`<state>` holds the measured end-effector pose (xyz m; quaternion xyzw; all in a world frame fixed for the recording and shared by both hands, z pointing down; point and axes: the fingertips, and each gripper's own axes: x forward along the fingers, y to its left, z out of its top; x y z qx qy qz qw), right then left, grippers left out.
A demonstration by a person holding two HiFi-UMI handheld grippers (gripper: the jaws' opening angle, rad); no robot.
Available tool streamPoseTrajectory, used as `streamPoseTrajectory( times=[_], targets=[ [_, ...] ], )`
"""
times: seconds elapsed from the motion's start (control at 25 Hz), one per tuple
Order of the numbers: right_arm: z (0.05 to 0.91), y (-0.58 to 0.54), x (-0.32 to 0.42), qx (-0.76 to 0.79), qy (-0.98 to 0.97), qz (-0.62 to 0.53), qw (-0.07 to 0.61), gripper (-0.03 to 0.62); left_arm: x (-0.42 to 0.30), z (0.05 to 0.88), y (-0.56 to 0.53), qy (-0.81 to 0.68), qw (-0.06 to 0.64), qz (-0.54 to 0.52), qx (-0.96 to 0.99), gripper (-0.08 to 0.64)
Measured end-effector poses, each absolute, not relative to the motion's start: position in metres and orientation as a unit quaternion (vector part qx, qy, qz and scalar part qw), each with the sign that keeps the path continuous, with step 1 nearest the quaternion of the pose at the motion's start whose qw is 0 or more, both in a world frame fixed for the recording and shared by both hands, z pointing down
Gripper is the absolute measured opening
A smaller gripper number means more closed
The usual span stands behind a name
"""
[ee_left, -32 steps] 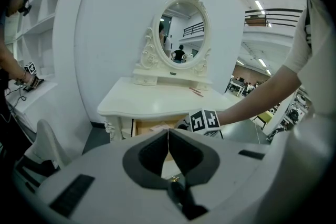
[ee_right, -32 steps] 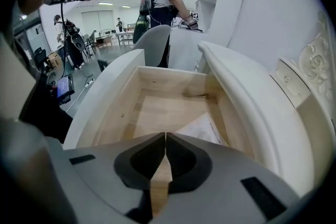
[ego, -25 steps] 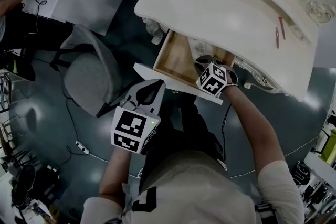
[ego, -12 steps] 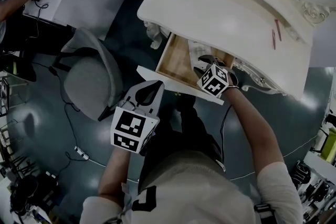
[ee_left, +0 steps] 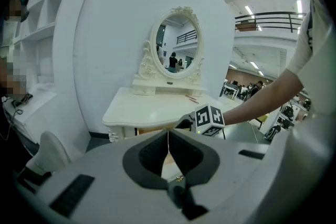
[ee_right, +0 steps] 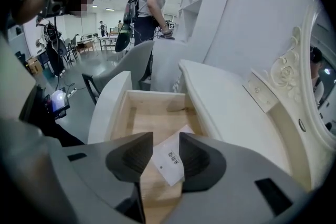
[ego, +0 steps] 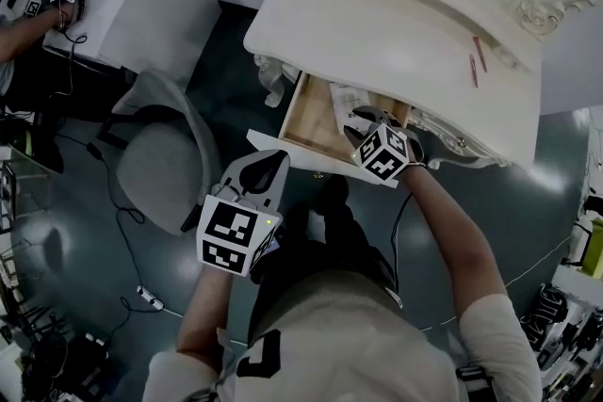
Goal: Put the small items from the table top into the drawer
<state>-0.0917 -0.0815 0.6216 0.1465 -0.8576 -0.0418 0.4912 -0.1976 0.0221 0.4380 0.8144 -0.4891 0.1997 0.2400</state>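
The small white paper card with dark print (ee_right: 170, 161) lies in the light wooden drawer (ee_right: 137, 119), free of the claw.

The jaws of the right gripper (ee_right: 166, 137) have just been opening and now stand wide apart. The card shows in the gap between them, but it rests lower down on the drawer floor and neither pad presses on it. I judge that this item is delivered and the claw is free for the next one. The left gripper (ee_left: 168, 134) has its jaws pressed together with nothing between them, and it hangs just in front of the drawer. Two thin red sticks (ego: 476, 61) still lie on the top of the white dressing table (ego: 377, 24), well apart from both claws, so the task is not finished.
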Motion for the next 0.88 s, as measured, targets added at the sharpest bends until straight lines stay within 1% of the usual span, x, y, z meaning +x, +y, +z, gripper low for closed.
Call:
streamPoseTrajectory(
  times=[0.72,0.8,0.88],
  targets=[
    [0.561,-0.040,-0.087,0.204,-0.849,-0.072,0.481,0.158,-0.197,0.392,0.061,-0.458,0.191,0.164,0.852,0.057],
    [0.556,-0.031,-0.089,0.208,-0.849,-0.076,0.480,0.151,-0.197,0.387,0.066,-0.454,0.186,0.160,0.857,0.057],
    [0.551,-0.024,-0.089,0.213,-0.848,-0.076,0.480,0.129,-0.197,0.382,0.070,-0.448,0.182,0.157,0.861,0.057]
  ],
)
